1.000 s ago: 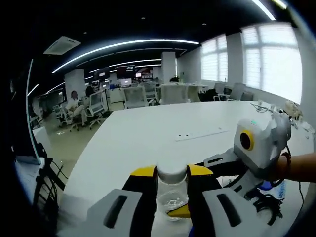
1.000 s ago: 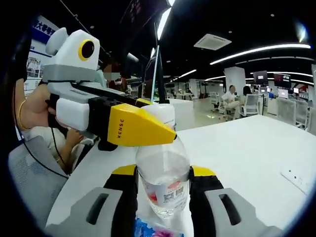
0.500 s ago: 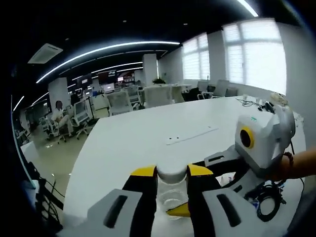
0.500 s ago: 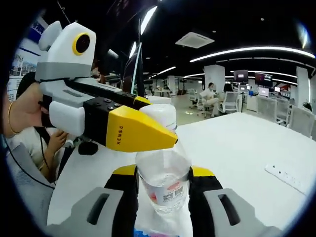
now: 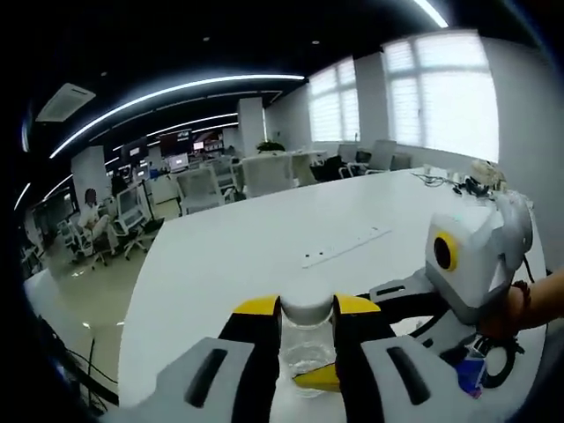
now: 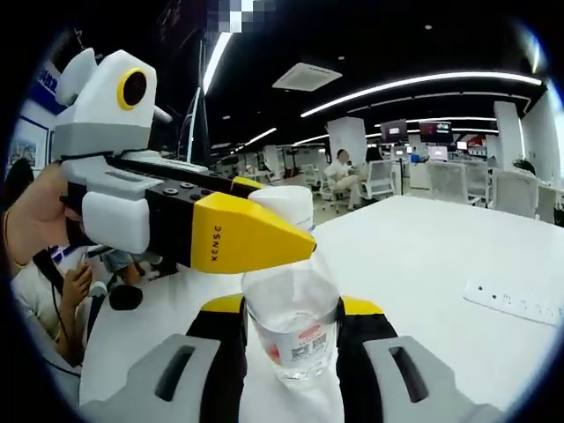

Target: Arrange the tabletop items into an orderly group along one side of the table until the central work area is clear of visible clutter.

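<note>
Both hand-held grippers clamp the same clear plastic bottle (image 6: 292, 330). Seen in the right gripper view, the right hand-held gripper (image 6: 291, 313) has its yellow-tipped jaws closed on the bottle's body, just above a printed label with a red mark and a small code. The left hand-held gripper (image 6: 264, 231) comes in from the left of that view, held by a hand (image 6: 40, 220), and its yellow jaws pinch the bottle's white cap (image 6: 284, 204).

From the left gripper view, the left hand-held gripper (image 5: 306, 310) is shut on the white cap (image 5: 306, 300), with the bottle's clear shoulder (image 5: 306, 357) below it (one yellow jaw tip of the other tool shows through the plastic). The right hand-held gripper (image 5: 397, 295) reaches in from the right of this view, gripped by a hand (image 5: 520, 308) with a bracelet at the wrist.

The bottle stands upright over the white worktop (image 5: 264, 247), near its edge; whether its base touches the surface cannot be told. A white power strip (image 6: 514, 302) lies flat on the worktop, well apart from the bottle. Behind is an open office with chairs (image 5: 198, 187) and seated people.
</note>
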`<state>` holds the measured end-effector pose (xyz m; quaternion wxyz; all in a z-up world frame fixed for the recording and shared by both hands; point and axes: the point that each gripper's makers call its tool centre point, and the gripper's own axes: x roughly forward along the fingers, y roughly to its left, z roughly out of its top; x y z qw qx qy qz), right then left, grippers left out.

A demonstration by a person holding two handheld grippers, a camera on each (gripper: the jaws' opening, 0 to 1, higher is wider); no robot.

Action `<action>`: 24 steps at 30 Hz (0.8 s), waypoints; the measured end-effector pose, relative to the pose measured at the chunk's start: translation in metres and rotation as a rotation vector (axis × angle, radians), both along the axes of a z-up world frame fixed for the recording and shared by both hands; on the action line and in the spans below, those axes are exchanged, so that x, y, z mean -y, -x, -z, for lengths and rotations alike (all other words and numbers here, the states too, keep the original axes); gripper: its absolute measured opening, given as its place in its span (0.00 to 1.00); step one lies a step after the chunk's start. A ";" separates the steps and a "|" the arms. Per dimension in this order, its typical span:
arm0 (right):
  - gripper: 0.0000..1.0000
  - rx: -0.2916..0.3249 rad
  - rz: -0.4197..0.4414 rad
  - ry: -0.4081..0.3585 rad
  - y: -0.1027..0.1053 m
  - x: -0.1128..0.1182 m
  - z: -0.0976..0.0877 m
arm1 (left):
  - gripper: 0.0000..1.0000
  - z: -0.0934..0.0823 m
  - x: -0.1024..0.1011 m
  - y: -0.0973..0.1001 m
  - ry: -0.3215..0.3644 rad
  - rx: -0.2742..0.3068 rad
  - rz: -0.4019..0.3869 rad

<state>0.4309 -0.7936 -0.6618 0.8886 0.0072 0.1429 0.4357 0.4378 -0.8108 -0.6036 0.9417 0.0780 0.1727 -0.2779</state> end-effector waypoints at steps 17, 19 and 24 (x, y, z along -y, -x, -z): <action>0.36 -0.023 0.049 -0.016 -0.046 -0.004 0.005 | 0.18 0.004 -0.006 -0.048 0.042 0.026 0.019; 0.36 -0.018 0.045 -0.013 -0.046 -0.004 0.004 | 0.18 0.004 -0.005 -0.049 0.040 0.025 0.024; 0.36 -0.010 0.019 -0.010 -0.042 -0.003 0.004 | 0.18 0.004 -0.004 -0.046 0.034 0.028 0.023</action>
